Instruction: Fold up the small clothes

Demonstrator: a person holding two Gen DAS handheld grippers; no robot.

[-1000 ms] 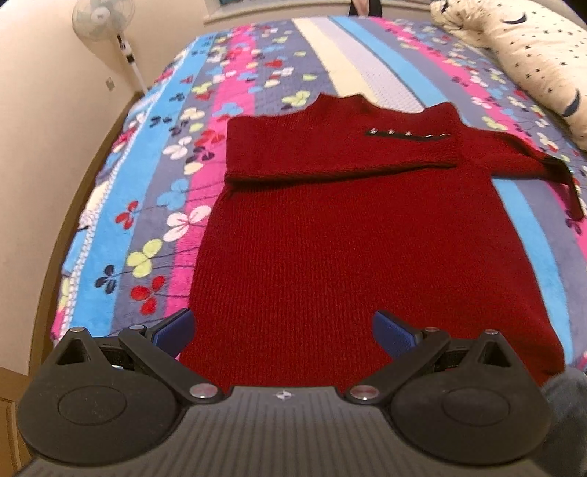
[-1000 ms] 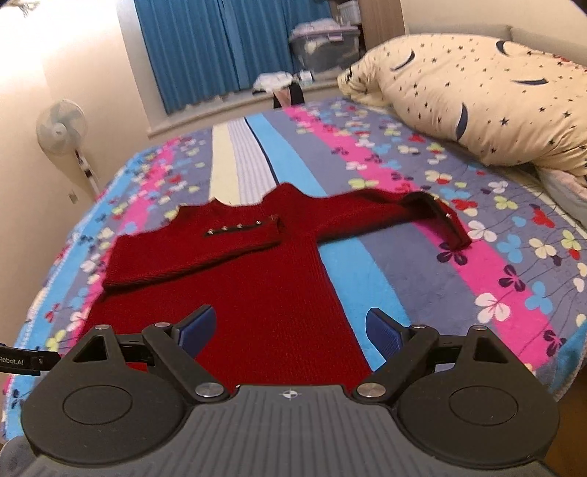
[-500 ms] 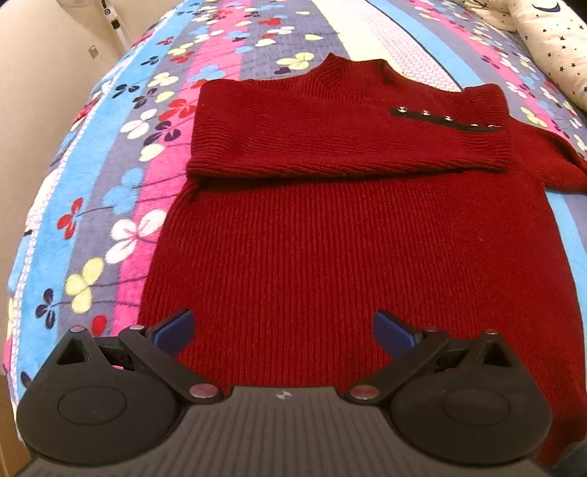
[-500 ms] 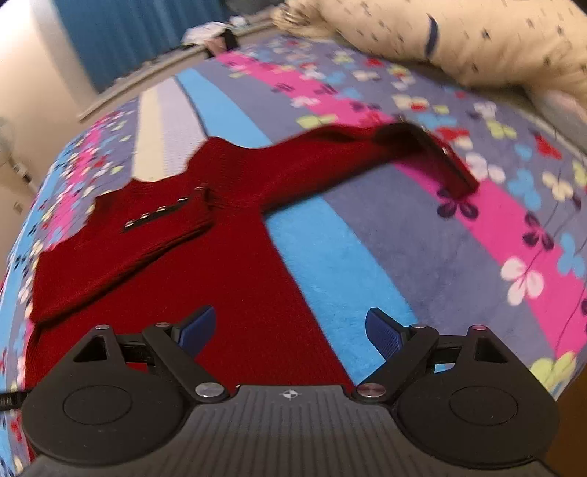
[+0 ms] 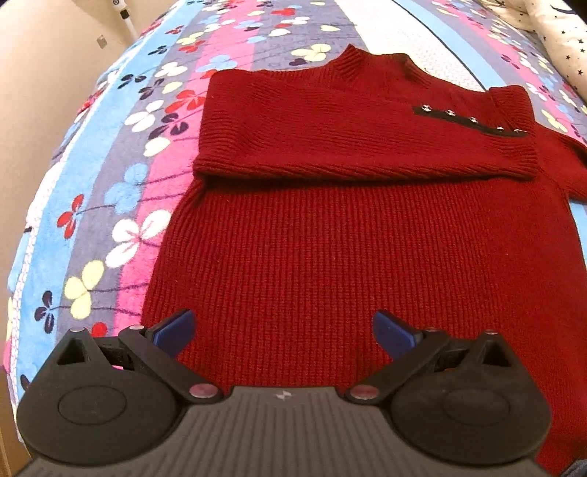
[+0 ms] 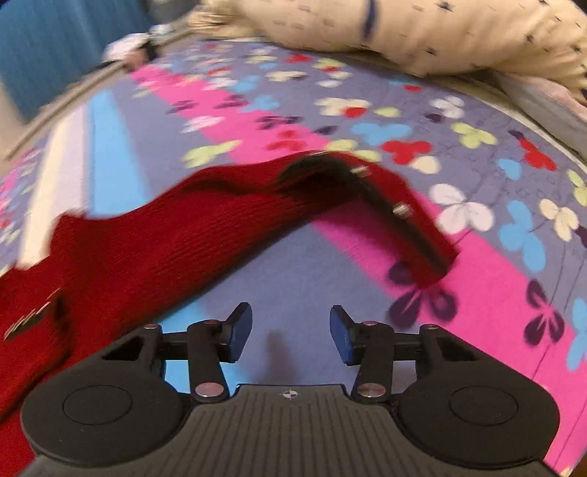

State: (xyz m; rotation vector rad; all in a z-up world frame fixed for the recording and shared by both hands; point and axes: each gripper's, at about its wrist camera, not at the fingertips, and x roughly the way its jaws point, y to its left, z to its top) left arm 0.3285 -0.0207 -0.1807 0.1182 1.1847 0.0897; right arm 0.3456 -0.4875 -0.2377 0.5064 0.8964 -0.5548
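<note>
A small dark red knit sweater (image 5: 359,235) lies flat on the bed, neck away from me. Its left sleeve (image 5: 359,146) is folded across the chest, with a black studded cuff strip (image 5: 466,123). My left gripper (image 5: 284,330) is open and empty, low over the sweater's lower hem. The right sleeve (image 6: 205,227) stretches out over the bedspread, its studded cuff (image 6: 400,216) bent toward me. My right gripper (image 6: 291,335) is open, narrower than the left, and empty, just short of that sleeve.
The bed has a striped floral blanket (image 5: 121,190) in pink, blue and grey. A cream star-print duvet (image 6: 440,33) lies at the head end. The wall (image 5: 40,73) runs along the bed's left edge. Blue curtains (image 6: 44,40) hang beyond.
Both grippers have moved forward and lower. The left is closer over the sweater body. The right has swung toward the outstretched sleeve and its jaws have narrowed.
</note>
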